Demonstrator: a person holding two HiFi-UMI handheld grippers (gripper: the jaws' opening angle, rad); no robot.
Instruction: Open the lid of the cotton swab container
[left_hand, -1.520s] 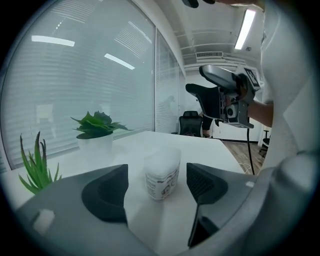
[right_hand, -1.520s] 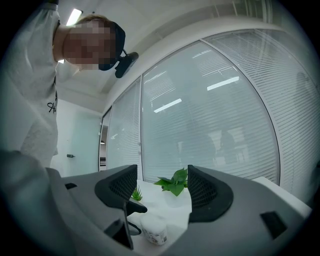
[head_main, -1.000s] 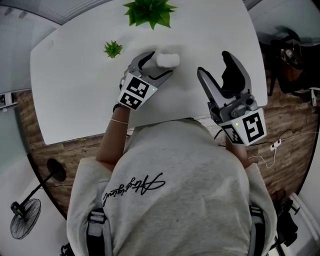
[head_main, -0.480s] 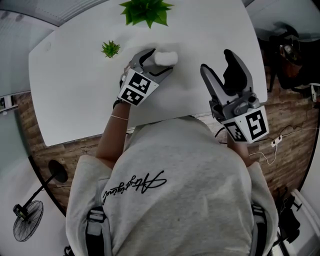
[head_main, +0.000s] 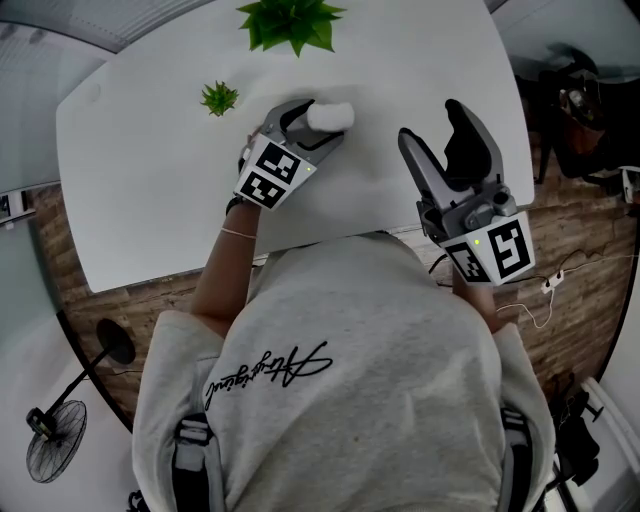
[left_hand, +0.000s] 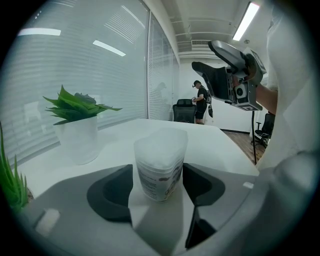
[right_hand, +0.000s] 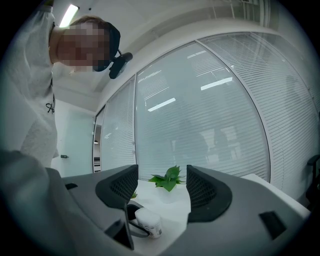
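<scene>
The cotton swab container is a small clear tub with a white lid, upright on the white table. My left gripper lies low on the table with the tub between its fingertips. In the left gripper view the container fills the gap and both dark pads sit against its sides as the jaws are closing. My right gripper hovers open and empty to the right of the tub, above the table. From the right gripper view the container shows low down, well beyond the open jaws.
A large potted plant stands at the table's far edge and a small green plant sits left of the tub. A dark chair is off the right side. A floor fan stands at lower left.
The left gripper has slid slightly forward around the container and its jaws have narrowed onto it. The right gripper has barely shifted.
</scene>
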